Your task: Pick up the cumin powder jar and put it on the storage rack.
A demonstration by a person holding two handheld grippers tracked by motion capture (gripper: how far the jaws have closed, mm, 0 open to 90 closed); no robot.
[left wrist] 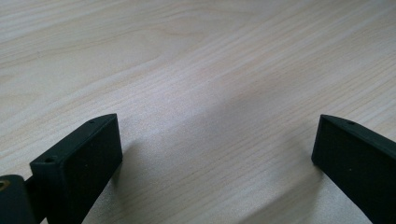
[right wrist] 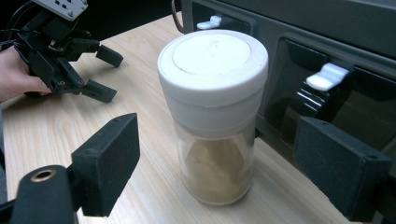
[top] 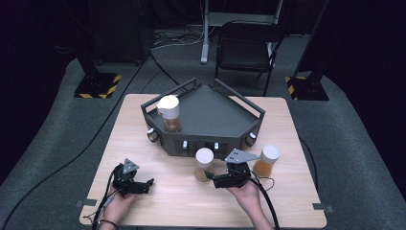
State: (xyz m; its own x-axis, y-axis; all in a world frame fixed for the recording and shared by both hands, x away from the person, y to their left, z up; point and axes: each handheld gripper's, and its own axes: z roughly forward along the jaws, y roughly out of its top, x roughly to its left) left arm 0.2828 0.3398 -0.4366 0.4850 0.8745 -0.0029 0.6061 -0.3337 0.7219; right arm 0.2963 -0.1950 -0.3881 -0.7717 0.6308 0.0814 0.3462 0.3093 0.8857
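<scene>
Two spread-jawed grippers, left gripper (top: 149,184) and right gripper (right wrist: 215,168), gripping nothing, over pale wooden table (top: 143,124) on grey carpet (top: 57,120).

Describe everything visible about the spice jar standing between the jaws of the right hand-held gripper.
The spice jar is a clear cylinder, glass or plastic by its look, with a broad white lid whose top has a round inset. It holds tan powder to roughly half its height. It stands upright on the wooden table, just in front of the dark rack. The right hand-held gripper has its jaws on either side of the jar with gaps showing, so the pads do not press it.
</scene>
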